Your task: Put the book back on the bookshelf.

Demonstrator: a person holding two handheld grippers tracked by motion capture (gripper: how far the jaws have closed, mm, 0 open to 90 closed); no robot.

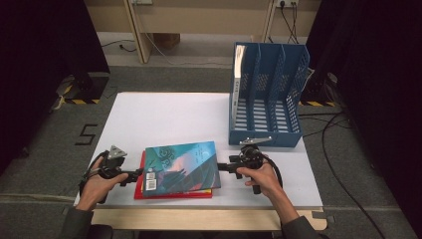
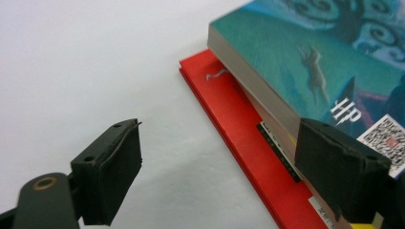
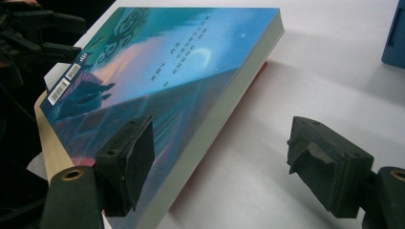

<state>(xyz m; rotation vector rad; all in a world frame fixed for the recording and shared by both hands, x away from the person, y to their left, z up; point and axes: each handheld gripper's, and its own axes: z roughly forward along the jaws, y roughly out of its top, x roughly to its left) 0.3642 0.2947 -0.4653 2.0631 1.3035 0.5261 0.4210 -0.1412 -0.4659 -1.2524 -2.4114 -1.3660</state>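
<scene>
Evidently both hand-held grippers, left and right, stood spread, pinching nothing; the blue book lay atop a red book on the counter, best gripped by opposite edges.

On the table, two books lie stacked near the front edge, the upper book resting on the lower book. The left gripper sits just left of the stack, the right gripper just right of it. Behind the right gripper, the file rack stands at the table's right rear.
</scene>
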